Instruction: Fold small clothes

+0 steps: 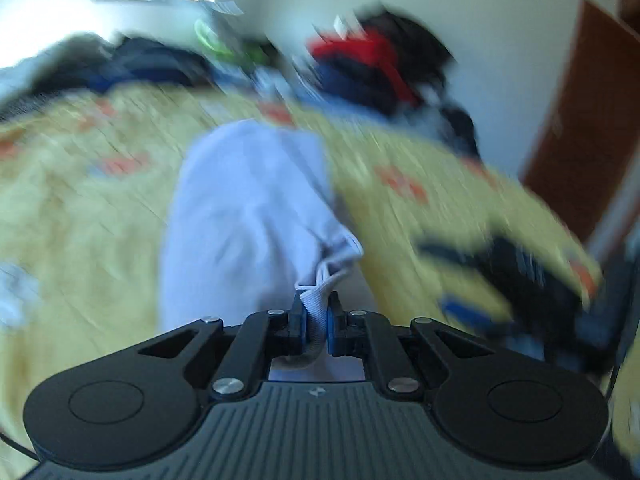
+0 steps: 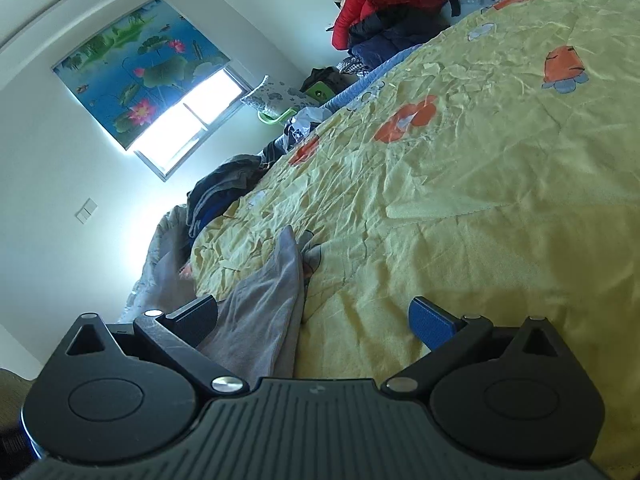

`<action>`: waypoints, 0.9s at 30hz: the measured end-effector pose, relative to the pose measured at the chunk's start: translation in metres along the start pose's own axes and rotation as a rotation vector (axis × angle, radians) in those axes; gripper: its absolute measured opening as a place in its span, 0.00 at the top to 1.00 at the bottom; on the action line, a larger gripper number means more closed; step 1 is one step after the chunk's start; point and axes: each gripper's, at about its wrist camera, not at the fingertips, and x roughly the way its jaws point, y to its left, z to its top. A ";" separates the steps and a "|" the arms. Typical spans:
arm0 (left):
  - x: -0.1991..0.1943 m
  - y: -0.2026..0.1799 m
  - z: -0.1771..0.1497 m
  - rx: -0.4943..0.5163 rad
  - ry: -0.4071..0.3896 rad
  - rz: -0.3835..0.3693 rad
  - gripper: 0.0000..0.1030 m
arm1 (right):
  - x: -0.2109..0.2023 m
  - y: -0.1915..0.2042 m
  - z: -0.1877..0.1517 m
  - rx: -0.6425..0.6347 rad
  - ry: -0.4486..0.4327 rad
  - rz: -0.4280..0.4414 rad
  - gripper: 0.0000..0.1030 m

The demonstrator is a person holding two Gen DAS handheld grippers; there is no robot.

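A small pale lavender-grey garment (image 1: 244,208) hangs and trails from my left gripper (image 1: 316,312), which is shut on its ribbed hem, above the yellow bedsheet (image 1: 80,208). The left wrist view is blurred by motion. In the right wrist view the same garment (image 2: 264,300) lies crumpled on the sheet (image 2: 480,200) near the left finger. My right gripper (image 2: 314,316) is open and empty, its fingers spread wide just over the sheet. The other gripper shows as a dark blurred shape (image 1: 520,276) at the right of the left wrist view.
A pile of dark and red clothes (image 2: 384,8) lies at the far end of the bed, and another dark pile (image 2: 224,192) at the bed's edge by the window (image 2: 188,128). A brown door (image 1: 576,120) stands at the right.
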 end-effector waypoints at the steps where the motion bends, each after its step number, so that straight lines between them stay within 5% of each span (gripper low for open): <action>1: 0.012 -0.001 -0.006 0.007 0.067 -0.020 0.92 | -0.001 0.000 0.000 0.003 -0.001 0.003 0.00; 4: 0.019 -0.001 -0.014 0.082 0.056 -0.024 0.91 | -0.002 -0.002 0.000 0.013 -0.006 0.015 0.00; 7: 0.018 0.007 -0.009 0.054 0.081 -0.069 0.90 | -0.002 -0.003 0.000 0.019 -0.010 0.025 0.00; 9: 0.012 0.008 -0.005 0.065 0.106 -0.124 0.80 | -0.003 -0.004 0.000 0.023 -0.012 0.030 0.00; 12: -0.004 0.006 0.003 0.131 0.159 -0.304 0.43 | -0.004 -0.005 0.000 0.033 -0.018 0.041 0.00; 14: -0.023 0.007 0.008 0.200 0.118 -0.344 0.39 | -0.005 -0.006 0.001 0.041 -0.021 0.049 0.00; 18: -0.048 0.019 0.015 0.278 -0.100 -0.194 0.35 | -0.005 -0.008 0.003 0.063 -0.019 0.040 0.01; 20: -0.041 0.022 0.012 0.336 -0.099 -0.095 0.35 | -0.006 -0.004 0.007 0.108 0.006 0.024 0.04; 22: -0.034 0.023 0.003 0.380 -0.080 -0.038 0.35 | -0.007 0.005 0.011 0.169 0.054 0.119 0.04; 27: -0.026 0.021 -0.019 0.432 -0.059 -0.075 0.35 | 0.034 0.044 0.022 0.302 0.268 0.374 0.02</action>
